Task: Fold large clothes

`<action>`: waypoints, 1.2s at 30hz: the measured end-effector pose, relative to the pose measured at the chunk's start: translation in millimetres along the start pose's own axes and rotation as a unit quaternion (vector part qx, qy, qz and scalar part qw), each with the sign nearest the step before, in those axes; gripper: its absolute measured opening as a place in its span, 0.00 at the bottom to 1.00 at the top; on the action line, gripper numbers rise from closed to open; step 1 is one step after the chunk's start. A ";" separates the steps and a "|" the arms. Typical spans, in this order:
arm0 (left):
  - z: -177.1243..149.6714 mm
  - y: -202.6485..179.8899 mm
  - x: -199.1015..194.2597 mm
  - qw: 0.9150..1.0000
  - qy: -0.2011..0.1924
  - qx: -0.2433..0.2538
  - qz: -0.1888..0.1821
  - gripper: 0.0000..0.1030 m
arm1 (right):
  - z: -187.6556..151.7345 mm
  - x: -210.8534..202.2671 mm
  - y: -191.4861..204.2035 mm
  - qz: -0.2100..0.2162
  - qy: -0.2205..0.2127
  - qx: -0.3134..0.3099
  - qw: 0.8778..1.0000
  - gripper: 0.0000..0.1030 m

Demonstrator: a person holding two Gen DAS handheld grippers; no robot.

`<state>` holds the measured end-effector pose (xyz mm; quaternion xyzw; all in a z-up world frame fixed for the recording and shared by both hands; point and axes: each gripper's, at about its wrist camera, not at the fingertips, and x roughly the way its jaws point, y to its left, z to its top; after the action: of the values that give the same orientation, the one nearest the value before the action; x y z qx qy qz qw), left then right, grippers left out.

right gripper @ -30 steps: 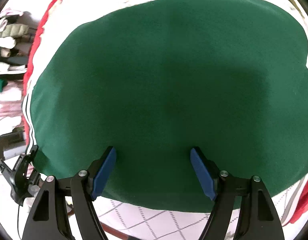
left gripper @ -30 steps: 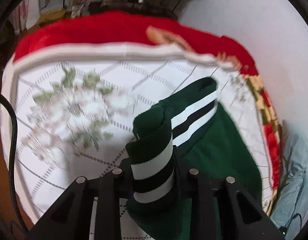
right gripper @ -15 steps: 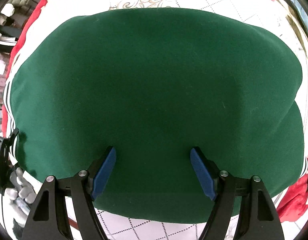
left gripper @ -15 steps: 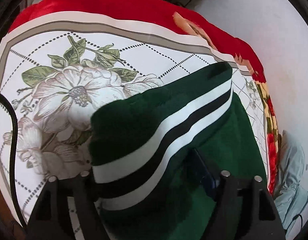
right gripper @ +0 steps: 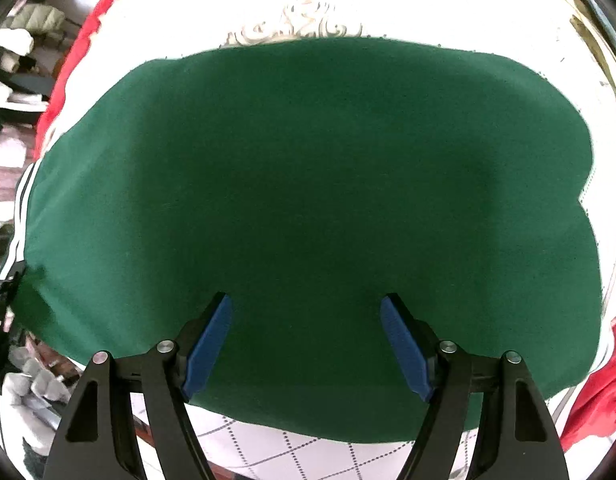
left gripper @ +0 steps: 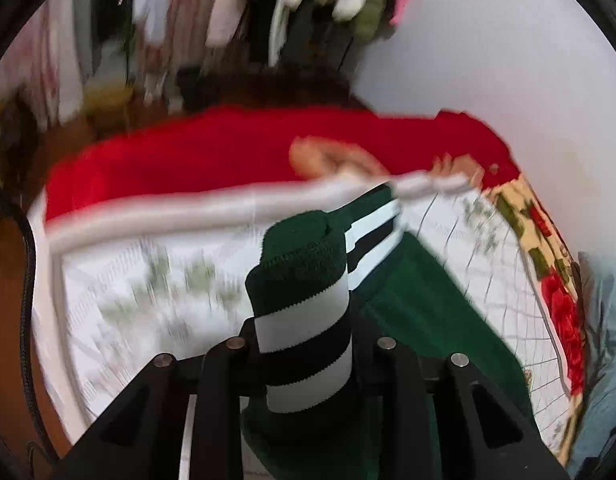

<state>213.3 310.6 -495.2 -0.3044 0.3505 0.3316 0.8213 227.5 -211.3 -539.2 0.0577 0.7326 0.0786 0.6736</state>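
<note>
A dark green garment (right gripper: 308, 184) lies spread flat on the bed and fills the right wrist view. Its ribbed band (left gripper: 304, 300), green with white and black stripes, stands bunched upright between the fingers of my left gripper (left gripper: 304, 344). Those jaws are closing and pinch the band, lifted above the sheet, while the rest of the garment (left gripper: 427, 320) trails down to the right. My right gripper (right gripper: 306, 320) hangs open over the garment's near edge, blue pads (right gripper: 210, 344) wide apart with nothing between them.
A white sheet (left gripper: 148, 288) with a flower print and grid lines covers the bed, over a red blanket (left gripper: 228, 160). A white wall (left gripper: 507, 60) stands at the right, hanging clothes (left gripper: 268, 8) behind. A black cable (left gripper: 28, 280) runs down the left.
The left jaws stood wide with the band draped over them half a second ago; now they pinch the band and have risen. The right gripper drifted slightly over the garment, still open.
</note>
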 end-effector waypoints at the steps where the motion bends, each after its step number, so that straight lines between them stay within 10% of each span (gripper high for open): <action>1: 11.5 -4.9 -9.3 1.000 -0.017 0.016 0.007 0.23 | -1.0 -5.2 -3.3 0.002 -0.005 0.004 1.000 0.76; 7: 49.3 -41.8 -58.6 0.988 -0.087 0.129 0.013 0.22 | -9.8 -41.3 -38.5 -0.007 -0.032 0.058 0.998 0.76; 12: 18.4 -104.3 -92.9 0.967 -0.089 0.232 -0.052 0.22 | -39.8 -19.3 -79.1 -0.022 -0.020 0.108 0.994 0.76; 22: -131.2 -214.6 -113.2 0.911 0.034 0.351 -0.213 0.20 | -76.8 27.0 -147.1 0.061 0.010 0.169 0.984 0.76; 36: -263.5 -244.7 -91.0 0.831 0.148 0.470 -0.258 0.20 | -77.0 63.0 -142.3 0.094 0.029 0.157 0.983 0.76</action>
<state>251.7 -58.1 -508.9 -0.0067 0.4903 -0.1465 0.8591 148.4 -341.8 -622.0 0.2289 0.7463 0.0268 0.6244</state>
